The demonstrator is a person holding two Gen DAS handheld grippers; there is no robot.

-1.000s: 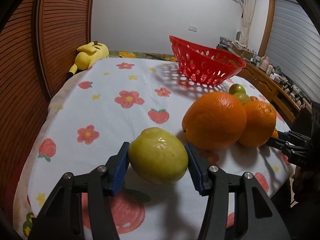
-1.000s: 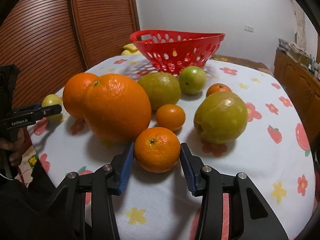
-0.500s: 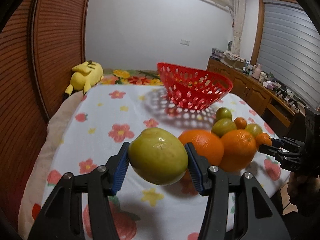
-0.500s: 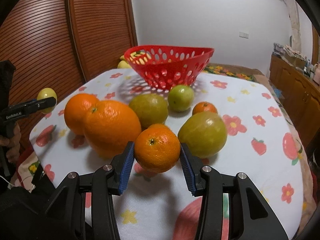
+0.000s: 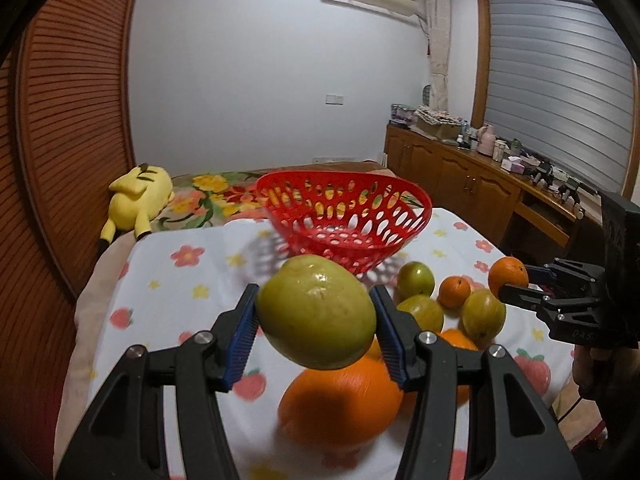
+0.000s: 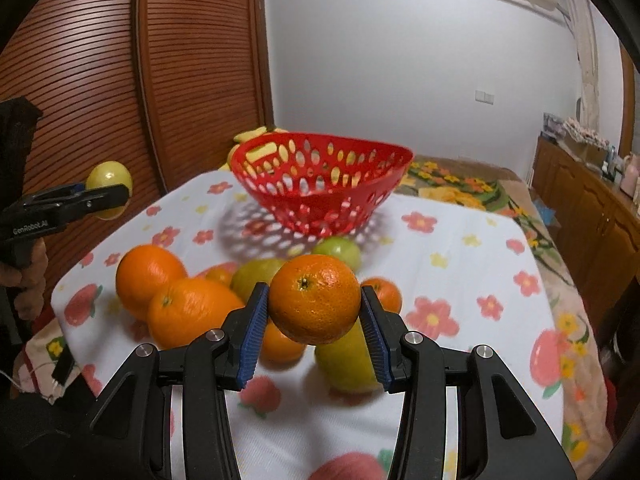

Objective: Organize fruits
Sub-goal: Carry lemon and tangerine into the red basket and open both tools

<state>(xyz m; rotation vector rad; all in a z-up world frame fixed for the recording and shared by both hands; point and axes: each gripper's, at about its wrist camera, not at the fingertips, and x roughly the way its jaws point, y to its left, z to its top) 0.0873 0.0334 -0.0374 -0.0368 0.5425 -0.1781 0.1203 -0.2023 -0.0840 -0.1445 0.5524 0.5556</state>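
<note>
My left gripper [image 5: 316,320] is shut on a yellow-green fruit [image 5: 316,312], held in the air above the table. From the right wrist view the same fruit [image 6: 109,184] hangs at far left in that gripper [image 6: 102,196]. My right gripper [image 6: 314,312] is shut on a small orange [image 6: 314,298], also lifted off the cloth; in the left wrist view it [image 5: 514,284] holds that orange [image 5: 508,276] at right. An empty red perforated basket [image 5: 344,216] [image 6: 322,180] stands beyond both. Large oranges [image 6: 148,276] and green fruits [image 5: 482,314] lie on the flowered tablecloth [image 6: 460,280].
A yellow plush toy [image 5: 138,200] lies behind the table at left. A slatted wooden door [image 6: 120,80] rises on the left. A wooden sideboard [image 5: 472,176] with clutter runs along the right. A hand [image 6: 24,276] grips the left tool.
Both grippers have risen off the table with their fruits, the left one further. The basket and the fruit pile now sit lower and farther away in both views.
</note>
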